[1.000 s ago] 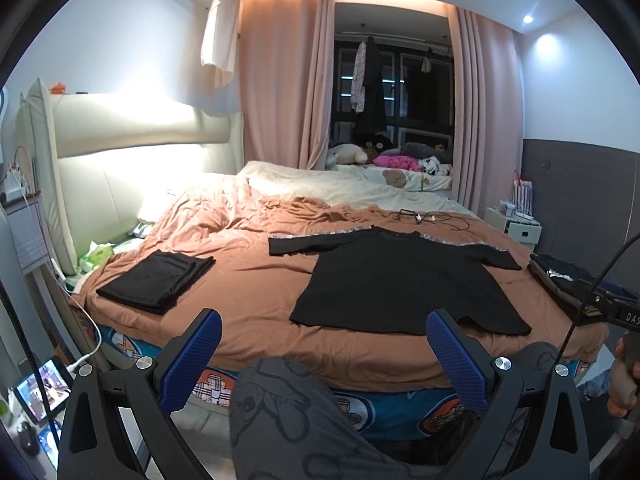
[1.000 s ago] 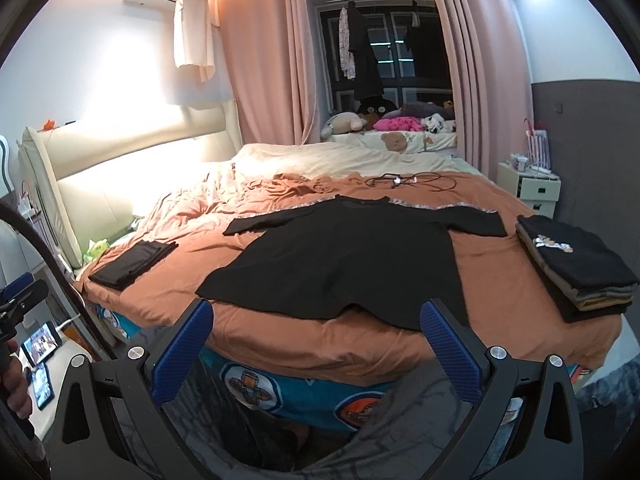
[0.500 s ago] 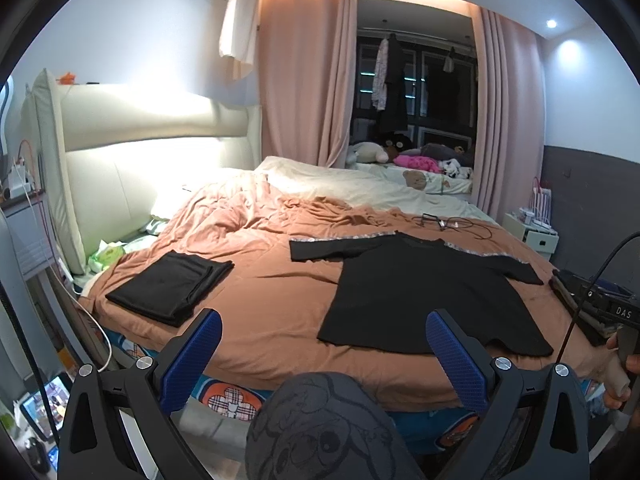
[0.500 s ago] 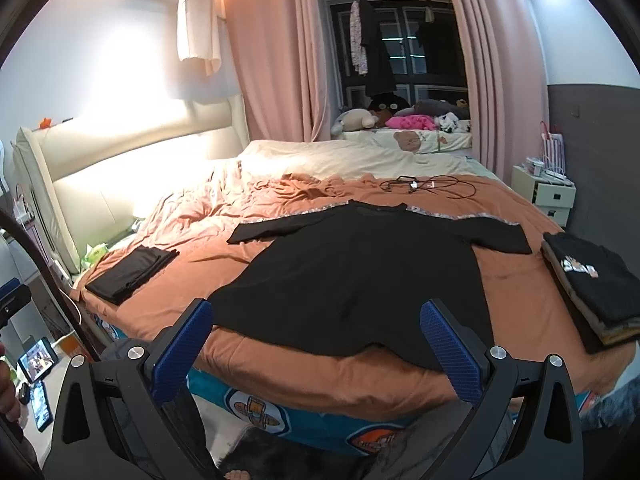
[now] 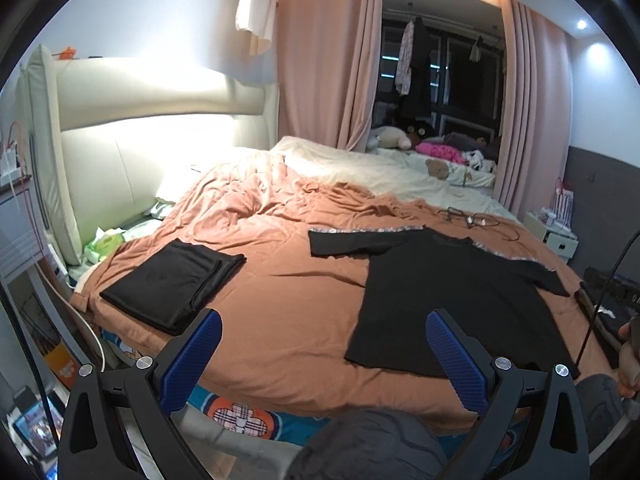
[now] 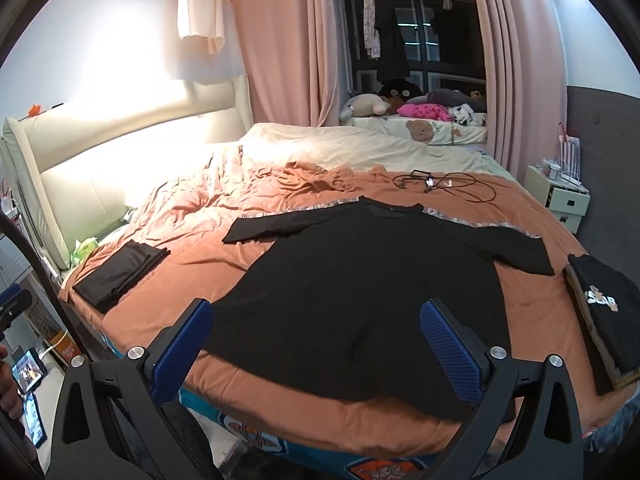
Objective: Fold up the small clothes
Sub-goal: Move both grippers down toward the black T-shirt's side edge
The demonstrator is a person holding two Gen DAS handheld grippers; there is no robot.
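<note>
A black T-shirt (image 5: 452, 296) (image 6: 360, 292) lies spread flat, sleeves out, on the orange-brown bedspread (image 5: 280, 300) (image 6: 208, 248). Its hem reaches the bed's near edge. My left gripper (image 5: 322, 354) is open and hovers over the bedspread, left of the shirt's lower left corner. My right gripper (image 6: 316, 344) is open, held above the shirt's hem, touching nothing. A folded black garment (image 5: 172, 280) (image 6: 120, 272) rests at the bed's left corner. A stack of folded clothes (image 6: 604, 316) (image 5: 608, 304) sits at the right edge.
A cream headboard (image 5: 152, 128) lines the left side. Black cables (image 6: 440, 184) lie on the bedspread beyond the shirt's collar. A white nightstand (image 6: 560, 200) stands at the far right. A person's knee in grey trousers (image 5: 368, 444) is below the left gripper. A tablet (image 6: 28, 368) lies on the floor, left.
Both grippers have moved forward and up toward the bed, so the shirt and bedspread look closer. The jaws have stayed open. The clothes have not moved.
</note>
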